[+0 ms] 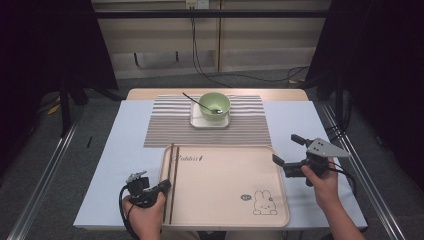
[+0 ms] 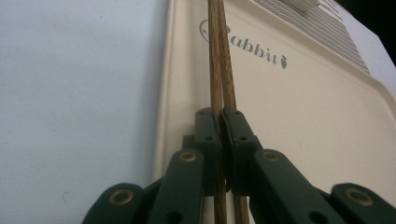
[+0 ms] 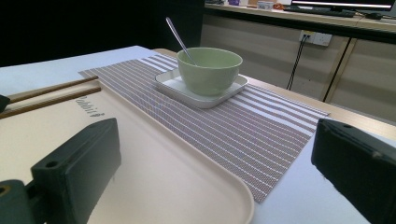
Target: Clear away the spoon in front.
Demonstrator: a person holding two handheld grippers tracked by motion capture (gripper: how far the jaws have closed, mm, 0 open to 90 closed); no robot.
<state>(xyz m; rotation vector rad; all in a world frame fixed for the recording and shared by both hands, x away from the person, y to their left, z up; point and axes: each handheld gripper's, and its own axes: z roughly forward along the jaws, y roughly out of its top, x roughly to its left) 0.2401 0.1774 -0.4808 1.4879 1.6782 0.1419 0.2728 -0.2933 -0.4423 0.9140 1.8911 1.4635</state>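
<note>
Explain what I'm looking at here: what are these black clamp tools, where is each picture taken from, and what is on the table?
No robot here: a person holds a hand-held two-jaw gripper in each hand. The high view looks down from above the person's side of the table; the other two come from cameras riding on the grippers. The left gripper is shut on a pair of wooden chopsticks lying along the left edge of a beige tray. The right gripper hangs open beside the tray's right edge, holding nothing. Beyond the tray lies a striped placemat with a green bowl on a white square dish; a spoon stands in the bowl.
</note>
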